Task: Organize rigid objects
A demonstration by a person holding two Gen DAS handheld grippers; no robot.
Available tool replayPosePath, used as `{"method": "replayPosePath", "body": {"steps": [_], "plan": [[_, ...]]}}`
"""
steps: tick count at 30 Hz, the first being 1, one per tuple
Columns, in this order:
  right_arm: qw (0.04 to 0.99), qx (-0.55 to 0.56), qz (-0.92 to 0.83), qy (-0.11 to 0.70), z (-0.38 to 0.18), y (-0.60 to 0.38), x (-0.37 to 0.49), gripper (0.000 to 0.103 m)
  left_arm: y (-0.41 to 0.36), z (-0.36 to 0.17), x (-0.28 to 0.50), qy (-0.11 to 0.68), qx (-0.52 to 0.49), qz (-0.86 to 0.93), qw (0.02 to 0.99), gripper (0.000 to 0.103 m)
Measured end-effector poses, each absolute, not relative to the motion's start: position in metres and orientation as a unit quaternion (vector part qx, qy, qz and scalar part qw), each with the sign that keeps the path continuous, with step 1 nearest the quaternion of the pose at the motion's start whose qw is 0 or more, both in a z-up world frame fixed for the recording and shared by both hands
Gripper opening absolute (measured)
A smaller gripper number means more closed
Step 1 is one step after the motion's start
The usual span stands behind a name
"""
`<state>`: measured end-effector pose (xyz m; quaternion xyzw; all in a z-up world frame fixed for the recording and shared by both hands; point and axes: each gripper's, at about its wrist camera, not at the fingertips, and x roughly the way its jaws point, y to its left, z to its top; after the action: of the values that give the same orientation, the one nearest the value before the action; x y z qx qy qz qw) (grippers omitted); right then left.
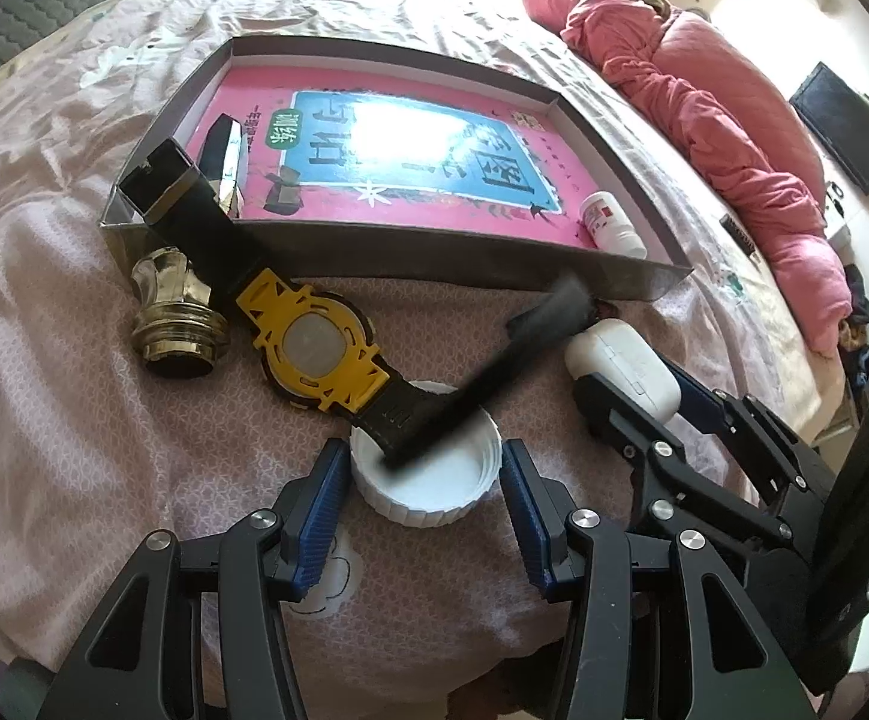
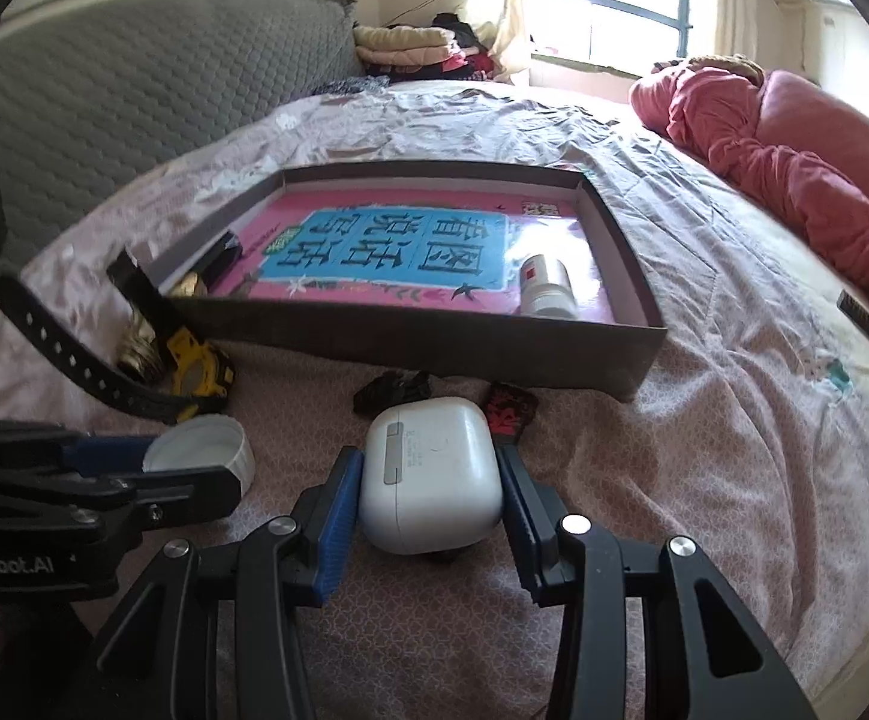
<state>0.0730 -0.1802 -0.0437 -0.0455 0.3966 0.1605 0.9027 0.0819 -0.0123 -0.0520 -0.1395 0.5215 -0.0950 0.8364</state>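
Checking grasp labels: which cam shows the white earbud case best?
Right wrist. The white earbud case sits centred and whole between the right gripper pads, its hinge and small print facing the lens. In the left wrist view the case lies off to the right edge, partly covered by that gripper's fingers and the blurred watch strap.

Daylight pours in from the window (image 2: pixel 608 6) at the far side, washing out the wall around it. Strong glare whitens the middle of the pink book (image 1: pixel 386 138) in the left view. The black watch strap (image 1: pixel 494 360) is smeared by blur. Both views bulge and darken at the rounded edges.
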Motion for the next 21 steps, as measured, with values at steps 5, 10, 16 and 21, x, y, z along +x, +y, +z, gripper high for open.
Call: {"method": "replayPosePath", "body": {"steps": [5,10,16,21], "plan": [[0.905,-0.029,0.161,0.392,-0.039,-0.185,0.074,0.045,-0.012,-0.046,0.079,0.514,-0.152,-0.109,0.837,0.053],[0.909,-0.023,0.158,0.385,-0.035,-0.19,0.073,0.044,-0.015,-0.04,0.077,0.509,-0.154,-0.111,0.839,0.053],[0.913,-0.01,0.153,0.377,-0.029,-0.198,0.072,0.045,-0.016,-0.032,0.07,0.505,-0.154,-0.112,0.842,0.053],[0.916,-0.009,0.154,0.371,-0.026,-0.199,0.071,0.045,-0.016,-0.025,0.064,0.499,-0.15,-0.111,0.846,0.053]]}}
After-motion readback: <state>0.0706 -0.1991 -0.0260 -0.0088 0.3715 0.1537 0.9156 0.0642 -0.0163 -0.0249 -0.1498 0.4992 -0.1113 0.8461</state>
